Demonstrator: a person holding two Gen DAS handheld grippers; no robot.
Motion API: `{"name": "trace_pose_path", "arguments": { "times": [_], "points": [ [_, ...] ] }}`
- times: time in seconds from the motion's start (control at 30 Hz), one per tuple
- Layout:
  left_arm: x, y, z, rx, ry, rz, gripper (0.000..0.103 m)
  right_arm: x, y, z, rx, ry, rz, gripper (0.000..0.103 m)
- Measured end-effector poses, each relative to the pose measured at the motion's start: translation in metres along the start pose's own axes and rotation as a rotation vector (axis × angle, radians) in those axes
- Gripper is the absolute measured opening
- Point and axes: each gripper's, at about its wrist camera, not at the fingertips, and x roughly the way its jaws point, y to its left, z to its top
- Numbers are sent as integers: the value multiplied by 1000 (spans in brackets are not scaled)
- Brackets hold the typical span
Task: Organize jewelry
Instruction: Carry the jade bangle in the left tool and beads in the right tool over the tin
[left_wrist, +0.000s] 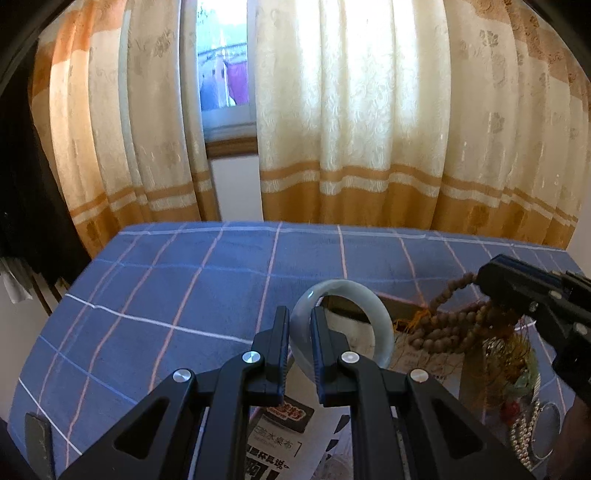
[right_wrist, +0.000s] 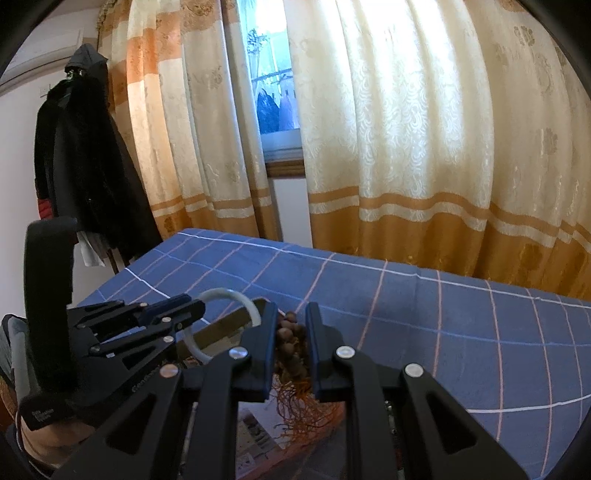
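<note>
1. Left claw (left_wrist: 300, 345): fingers clamped on the near rim of a pale green jade bangle (left_wrist: 341, 295), held upright above an open box (left_wrist: 373, 314); printed paper (left_wrist: 280, 435) lies beneath the claw.
2. Right claw (right_wrist: 291, 341): fingers closed on a bunched strand of brown wooden prayer beads (right_wrist: 290, 343); its orange tassel (right_wrist: 303, 410) hangs below the fingers.
3. In the left wrist view the beads (left_wrist: 454, 328) droop from the right claw (left_wrist: 484, 284) over the box, just beside the bangle.
4. A silver bead chain (left_wrist: 524, 439) and a watch-like disc (left_wrist: 546, 428) lie at the near right.
5. Bench (left_wrist: 166, 280): covered in blue checked cloth.
6. Beyond: cream and orange curtains (left_wrist: 351, 129), a window gap (left_wrist: 223, 74), dark coats (right_wrist: 85, 158) hanging at left.
</note>
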Motion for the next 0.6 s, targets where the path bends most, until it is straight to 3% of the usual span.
{"name": "trace_pose_path", "arguments": {
  "times": [0.6],
  "points": [
    [8,0,-5,9,45,-35,11,24,3,-15,-4,75,-9,17]
  ]
}}
